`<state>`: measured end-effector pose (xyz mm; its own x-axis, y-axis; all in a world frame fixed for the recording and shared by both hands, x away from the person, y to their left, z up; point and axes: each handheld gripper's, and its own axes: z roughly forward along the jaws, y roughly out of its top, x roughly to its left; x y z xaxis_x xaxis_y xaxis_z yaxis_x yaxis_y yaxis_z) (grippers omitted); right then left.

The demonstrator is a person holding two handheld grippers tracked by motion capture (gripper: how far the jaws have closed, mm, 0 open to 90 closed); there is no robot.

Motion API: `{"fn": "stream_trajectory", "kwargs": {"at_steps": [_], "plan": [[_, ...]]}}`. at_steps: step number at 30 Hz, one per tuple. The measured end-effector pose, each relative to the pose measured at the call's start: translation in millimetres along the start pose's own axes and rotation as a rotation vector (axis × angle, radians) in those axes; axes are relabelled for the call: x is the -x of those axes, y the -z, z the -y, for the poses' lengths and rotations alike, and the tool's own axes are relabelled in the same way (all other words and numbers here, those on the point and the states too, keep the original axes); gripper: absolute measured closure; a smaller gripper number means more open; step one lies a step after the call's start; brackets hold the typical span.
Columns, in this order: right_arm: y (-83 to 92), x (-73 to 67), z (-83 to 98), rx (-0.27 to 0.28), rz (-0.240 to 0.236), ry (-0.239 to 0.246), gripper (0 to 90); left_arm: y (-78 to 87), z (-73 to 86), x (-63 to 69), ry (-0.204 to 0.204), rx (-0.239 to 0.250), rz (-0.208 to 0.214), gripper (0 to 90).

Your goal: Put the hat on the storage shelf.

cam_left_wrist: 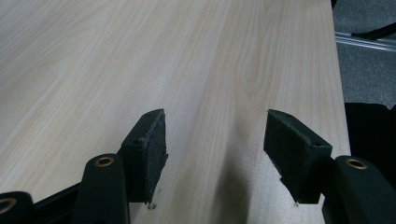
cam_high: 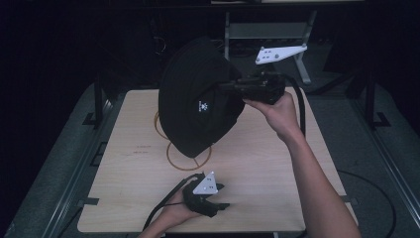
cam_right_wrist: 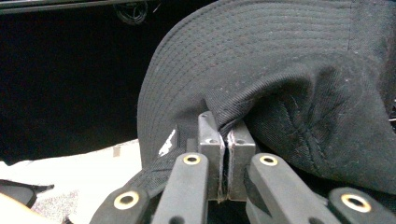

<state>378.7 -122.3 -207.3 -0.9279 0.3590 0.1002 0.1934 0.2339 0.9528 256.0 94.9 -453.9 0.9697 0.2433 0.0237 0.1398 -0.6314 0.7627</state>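
A black cap with a small white logo hangs lifted above the wooden table, its brim pointing down. My right gripper is shut on the cap's fabric at its right side; in the right gripper view the pads pinch a fold of the cap between them. My left gripper rests low near the table's front edge, jaws open and nothing between them; in the left gripper view its fingers frame bare wood.
Two thin brown rings are marked on the table under the cap. A grey metal stand rises behind the table. Dark floor and rails surround the table on all sides.
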Motion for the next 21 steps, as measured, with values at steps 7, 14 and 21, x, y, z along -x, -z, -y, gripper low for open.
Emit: {"fn": "stream_trajectory", "kwargs": {"at_steps": [7,14,21], "plan": [[-14.0,2.0,-5.0,-0.016,-0.009,-0.001,87.4,-0.5,0.5,-0.1,0.002,-0.008,0.005,37.8],[-26.8,1.9,-13.7,-0.023,-0.023,0.0,87.4,0.2,0.3,-0.3,0.001,-0.004,0.003,37.8],[-41.2,5.5,-20.3,-0.037,-0.036,-0.008,87.2,-0.3,0.0,0.5,0.007,0.002,0.007,37.8]]}}
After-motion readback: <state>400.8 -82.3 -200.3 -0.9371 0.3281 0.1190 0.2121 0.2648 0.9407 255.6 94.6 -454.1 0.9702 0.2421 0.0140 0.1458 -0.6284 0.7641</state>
